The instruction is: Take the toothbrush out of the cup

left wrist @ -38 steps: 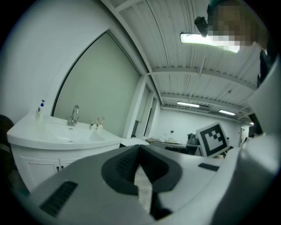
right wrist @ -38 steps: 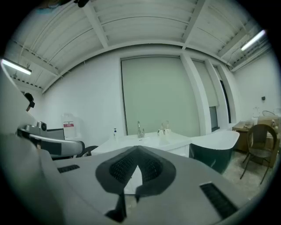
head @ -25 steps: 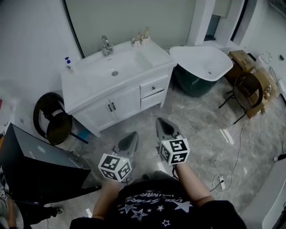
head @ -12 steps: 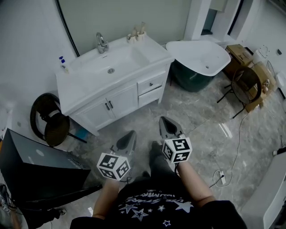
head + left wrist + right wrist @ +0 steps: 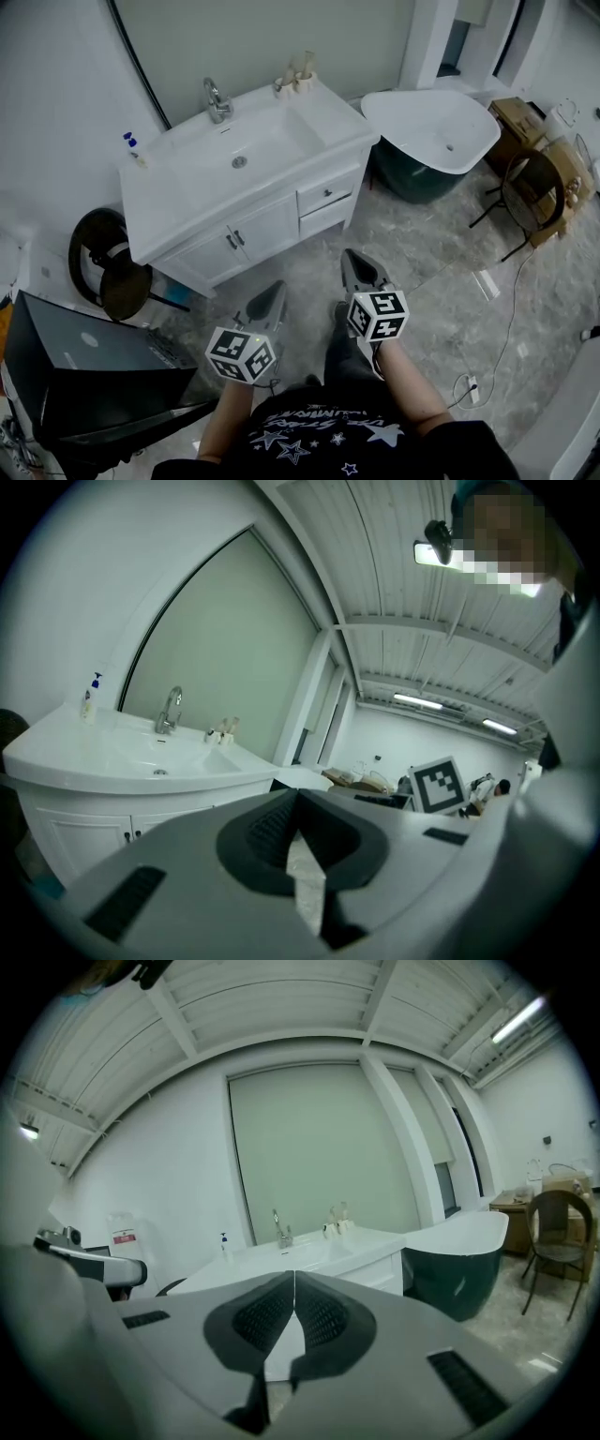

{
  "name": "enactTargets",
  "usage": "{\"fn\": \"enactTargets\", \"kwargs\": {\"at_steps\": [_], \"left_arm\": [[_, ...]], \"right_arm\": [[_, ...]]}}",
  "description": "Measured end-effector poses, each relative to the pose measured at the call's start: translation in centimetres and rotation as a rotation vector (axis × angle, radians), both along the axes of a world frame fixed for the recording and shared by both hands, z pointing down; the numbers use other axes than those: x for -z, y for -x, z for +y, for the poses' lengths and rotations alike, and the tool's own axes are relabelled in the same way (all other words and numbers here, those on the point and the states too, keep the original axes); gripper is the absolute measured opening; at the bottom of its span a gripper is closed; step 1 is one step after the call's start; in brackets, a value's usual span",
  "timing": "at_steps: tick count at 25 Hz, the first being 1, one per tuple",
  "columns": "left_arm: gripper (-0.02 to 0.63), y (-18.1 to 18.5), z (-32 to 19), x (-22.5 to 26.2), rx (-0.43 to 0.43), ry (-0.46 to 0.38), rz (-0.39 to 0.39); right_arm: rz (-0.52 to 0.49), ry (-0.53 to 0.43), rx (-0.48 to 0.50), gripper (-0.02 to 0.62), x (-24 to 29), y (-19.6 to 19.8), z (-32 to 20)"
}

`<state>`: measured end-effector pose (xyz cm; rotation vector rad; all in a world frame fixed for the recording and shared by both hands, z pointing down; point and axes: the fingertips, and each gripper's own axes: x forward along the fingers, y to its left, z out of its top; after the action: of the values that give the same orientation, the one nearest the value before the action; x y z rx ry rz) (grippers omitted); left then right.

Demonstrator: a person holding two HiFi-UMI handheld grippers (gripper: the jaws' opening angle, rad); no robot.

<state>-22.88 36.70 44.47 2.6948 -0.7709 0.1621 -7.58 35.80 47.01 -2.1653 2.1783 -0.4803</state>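
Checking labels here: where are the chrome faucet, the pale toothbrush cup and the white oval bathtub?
Chrome faucet [image 5: 217, 97], head view, on its spout.
Pale toothbrush cup [image 5: 305, 82], head view, on the cup's wall.
White oval bathtub [image 5: 419, 122], head view, on its bare inside.

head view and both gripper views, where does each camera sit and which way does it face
Head view: on the person's head, looking steeply down at the vanity and floor; shows forearms, left tongs, right tongs.
Left gripper view: on the left tongs, facing the vanity along shut jaws.
Right gripper view: on the right tongs, facing the vanity and bathtub along shut jaws.
Shared: all three see the faucet and cup.
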Motion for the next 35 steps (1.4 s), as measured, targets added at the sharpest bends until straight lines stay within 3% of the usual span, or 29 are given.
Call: {"fn": "enactTargets", "kwargs": {"at_steps": [18,23,35], "left_arm": [[0.018,-11.6,-17.7,0.1,0.106,0.035,-0.039],[0.018,-14.8,-20.9,0.0,0.126,0.035,-0.044],[0.018,-17.5,-25.9,0.5,0.223,0.019,-0.039]], "right_arm": [[-0.019,0.056,0.125,0.014,-0.8,-11.7,-19.7],[-0.013,0.046,0.108,0.014,-0.8,-15.6,-23.3],[-0.024,0.012,0.172,0.014,0.6,-19.9,-30.7]]}}
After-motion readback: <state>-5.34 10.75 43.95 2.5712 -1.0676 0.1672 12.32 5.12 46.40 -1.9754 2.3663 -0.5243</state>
